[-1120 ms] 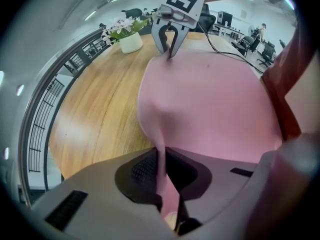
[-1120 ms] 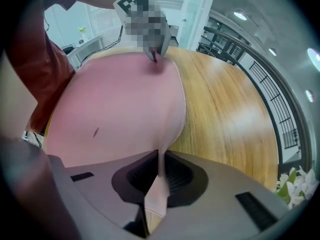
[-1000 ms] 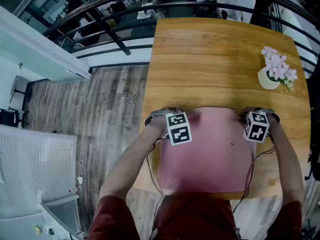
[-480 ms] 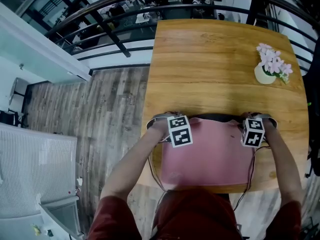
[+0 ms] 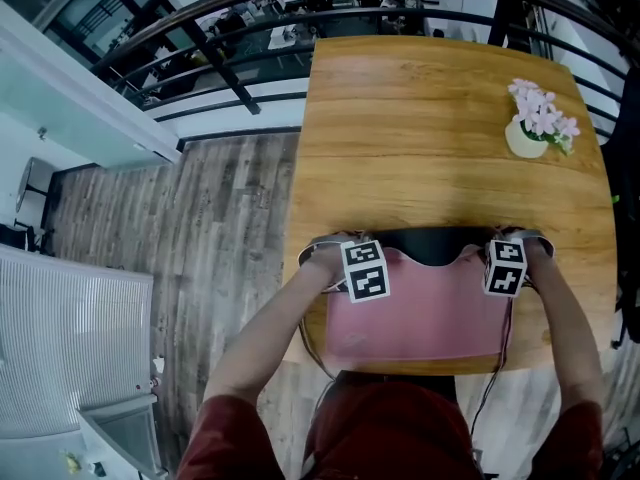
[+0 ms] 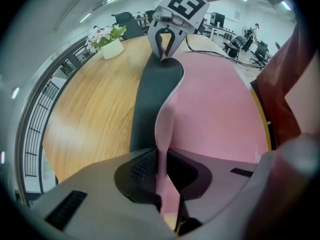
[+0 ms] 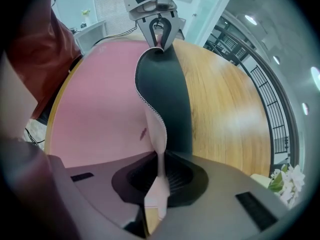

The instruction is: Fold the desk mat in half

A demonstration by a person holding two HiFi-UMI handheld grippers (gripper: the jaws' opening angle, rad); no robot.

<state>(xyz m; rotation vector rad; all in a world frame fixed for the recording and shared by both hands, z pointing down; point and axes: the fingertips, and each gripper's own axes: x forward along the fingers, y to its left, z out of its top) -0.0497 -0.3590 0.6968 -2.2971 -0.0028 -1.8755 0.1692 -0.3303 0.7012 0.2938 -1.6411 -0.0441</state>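
The desk mat [image 5: 420, 313], pink on top and black beneath, lies at the near end of the wooden table [image 5: 430, 138]. Its far edge is lifted and curled back, so the black underside [image 5: 432, 244] shows between the grippers. My left gripper [image 5: 385, 258] is shut on the mat's far left corner [image 6: 161, 154]. My right gripper [image 5: 482, 255] grips the far right corner [image 7: 159, 159], its jaws closing on the pinched edge. Each gripper view shows the other gripper across the fold: the right gripper [image 6: 164, 54] and the left gripper [image 7: 159, 40].
A white pot of pink flowers [image 5: 540, 128] stands at the table's far right corner. A black railing [image 5: 250, 28] runs past the table's far end. Wooden floor [image 5: 180, 228] lies to the left of the table.
Both grippers have drawn the mat's far edge back toward the person. The pink area has shortened and the black underside has come into view along the fold.
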